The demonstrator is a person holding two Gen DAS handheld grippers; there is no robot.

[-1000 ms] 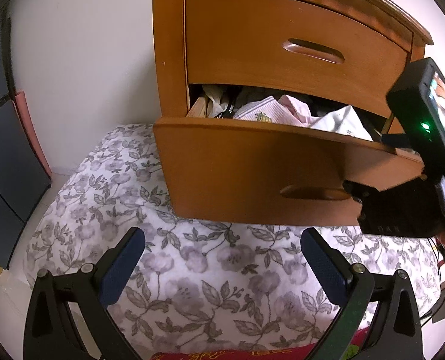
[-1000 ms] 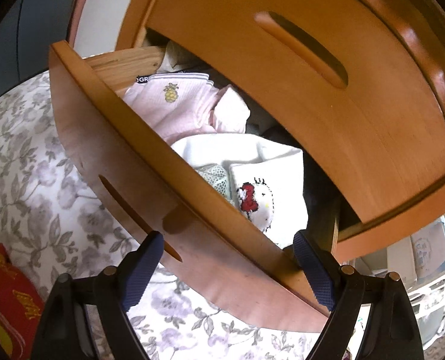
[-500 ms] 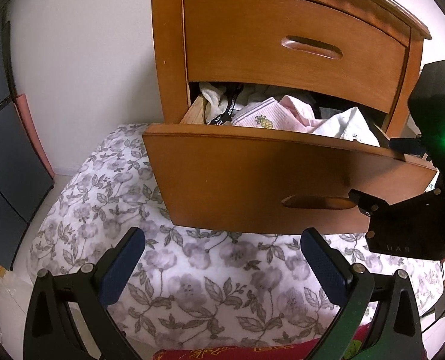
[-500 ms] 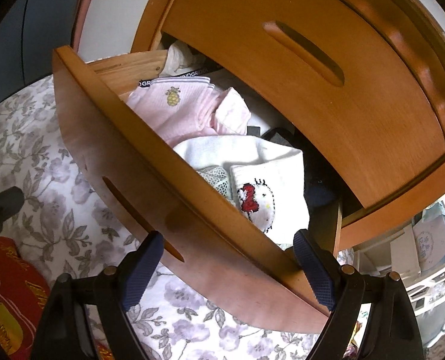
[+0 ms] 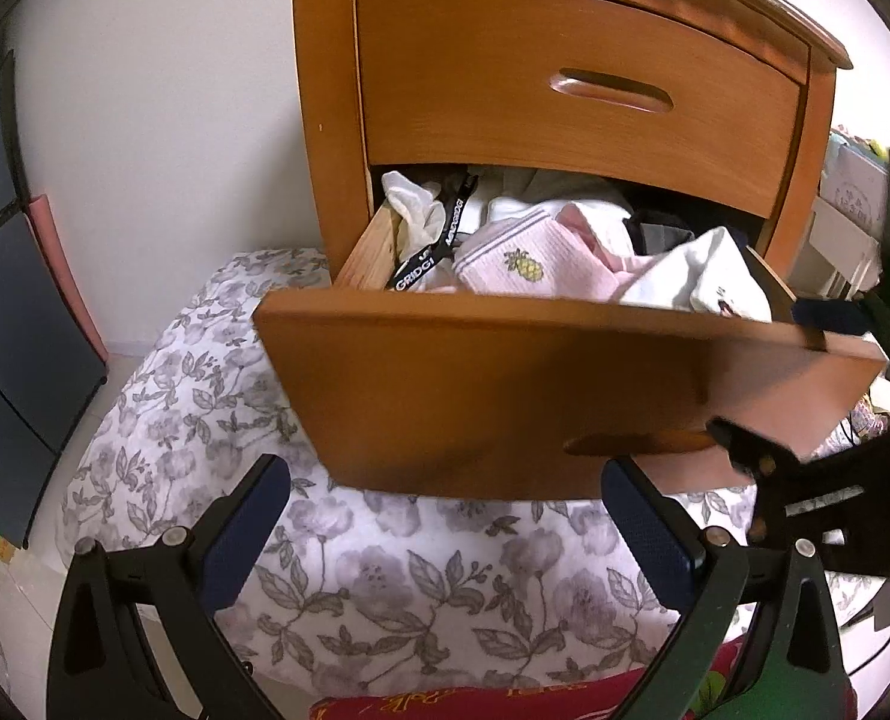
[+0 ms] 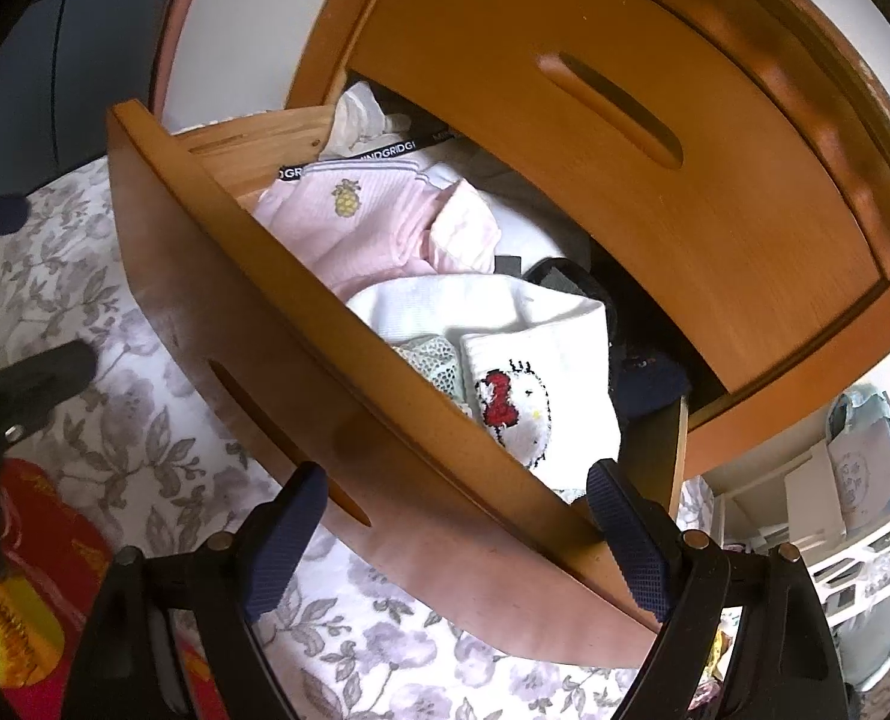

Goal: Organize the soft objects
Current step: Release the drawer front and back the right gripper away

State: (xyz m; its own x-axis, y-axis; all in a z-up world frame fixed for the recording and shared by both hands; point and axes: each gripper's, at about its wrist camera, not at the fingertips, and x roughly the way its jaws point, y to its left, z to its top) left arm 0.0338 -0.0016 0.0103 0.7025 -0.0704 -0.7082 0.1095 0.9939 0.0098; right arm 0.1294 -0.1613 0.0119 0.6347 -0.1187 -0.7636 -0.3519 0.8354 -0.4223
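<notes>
The nightstand's lower drawer [image 5: 505, 384] stands pulled out, stuffed with soft clothes. Inside lie a pink sock with a pineapple [image 5: 529, 267] [image 6: 354, 222], a white sock with a red-bow cat [image 6: 523, 402], a black logo waistband [image 5: 426, 252] and dark items at the back. My right gripper [image 6: 457, 534] is open and straddles the drawer front [image 6: 252, 324] near its right end, one finger inside and one outside. My left gripper [image 5: 445, 492] hangs open over the floral bedding [image 5: 384, 588], just before the drawer, holding nothing.
The upper drawer [image 5: 565, 90] is shut. A red printed item [image 5: 505, 702] lies on the bedding close below the grippers. Dark panels [image 5: 12, 324] stand at the left by the white wall. A white shelf unit [image 6: 835, 510] with boxes sits right of the nightstand.
The lower drawer has slid further out with my right gripper hooked on its front, baring more of the clothes. The left gripper has stayed where it was.
</notes>
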